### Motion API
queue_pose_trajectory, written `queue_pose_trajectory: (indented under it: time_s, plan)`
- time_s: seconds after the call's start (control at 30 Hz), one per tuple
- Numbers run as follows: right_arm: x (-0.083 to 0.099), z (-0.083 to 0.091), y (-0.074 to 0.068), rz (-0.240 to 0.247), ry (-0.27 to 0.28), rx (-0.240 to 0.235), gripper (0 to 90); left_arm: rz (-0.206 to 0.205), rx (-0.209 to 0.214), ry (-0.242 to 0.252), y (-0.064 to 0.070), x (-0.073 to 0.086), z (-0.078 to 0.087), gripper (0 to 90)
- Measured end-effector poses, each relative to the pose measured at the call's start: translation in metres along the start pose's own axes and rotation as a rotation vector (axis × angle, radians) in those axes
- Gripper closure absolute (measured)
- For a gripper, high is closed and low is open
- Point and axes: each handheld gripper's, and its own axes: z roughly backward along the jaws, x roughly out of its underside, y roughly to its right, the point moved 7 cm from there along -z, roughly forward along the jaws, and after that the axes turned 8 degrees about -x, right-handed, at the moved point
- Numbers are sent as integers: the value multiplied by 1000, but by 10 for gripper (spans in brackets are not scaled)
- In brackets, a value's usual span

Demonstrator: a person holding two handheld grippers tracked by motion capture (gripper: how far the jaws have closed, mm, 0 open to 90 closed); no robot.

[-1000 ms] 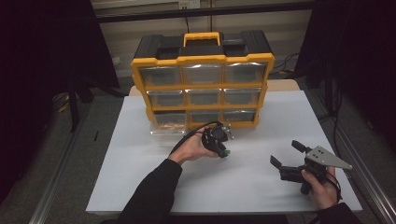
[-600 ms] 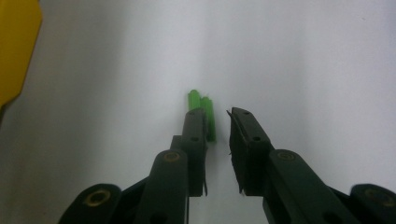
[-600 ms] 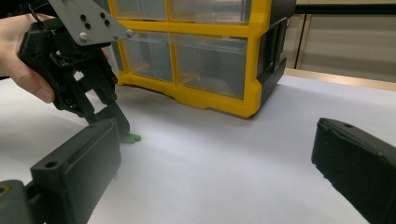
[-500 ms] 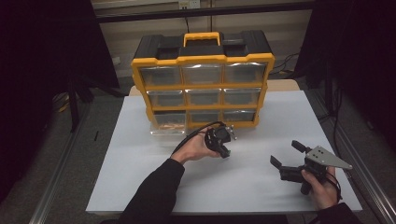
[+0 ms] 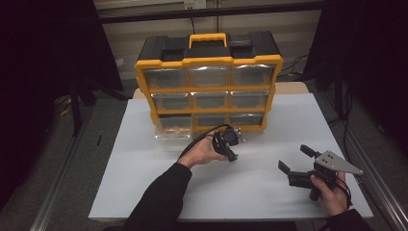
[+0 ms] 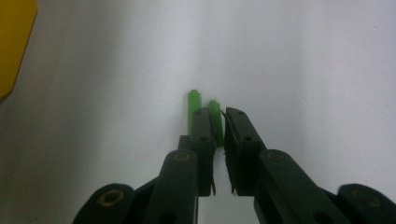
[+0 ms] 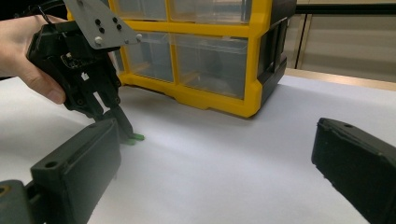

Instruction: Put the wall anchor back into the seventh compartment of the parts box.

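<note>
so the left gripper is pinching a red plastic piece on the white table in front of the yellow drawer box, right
Not red: the plastic piece is green, as the left gripper view shows. The rest holds: the left gripper pinches it on the white table, in front of the yellow drawer box.

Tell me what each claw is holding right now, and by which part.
The left claw is closed on small green plastic pieces, gripping their near ends; the far tips stick out past the jaws, low over the white table. The right claw is open and holds nothing.
</note>
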Motion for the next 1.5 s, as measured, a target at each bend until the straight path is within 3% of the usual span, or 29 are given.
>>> queue_pose_trajectory:
  time_s: [0.2, 0.47, 0.5, 0.53, 0.57, 0.67, 0.7, 0.73, 1.5]
  plan:
    - [0, 0, 0, 1, 1, 1, 9, -8, 8, -15, 2, 3, 2, 846]
    - [0, 0, 0, 1, 1, 2, 9, 25, 33, -5, 0, 6, 4, 849]
    - [0, 0, 0, 3, 1, 1, 10, -29, 30, -2, -5, 6, 4, 849]
    - [0, 0, 0, 0, 1, 1, 9, 27, 25, 15, -2, 6, 4, 849]
    - [0, 0, 0, 0, 2, 2, 10, 34, 44, 15, -1, 6, 5, 849]
    - [0, 0, 1, 2, 2, 2, 9, 84, 39, 36, 0, 6, 6, 849]
    - [0, 0, 0, 3, 3, 2, 10, 55, 35, 54, -2, 6, 7, 849]
    - [0, 0, 0, 2, 3, 2, 9, 54, 36, 58, -3, 6, 9, 849]
    - [0, 0, 0, -2, 3, 4, 9, 160, 0, 274, -15, 8, 42, 849]
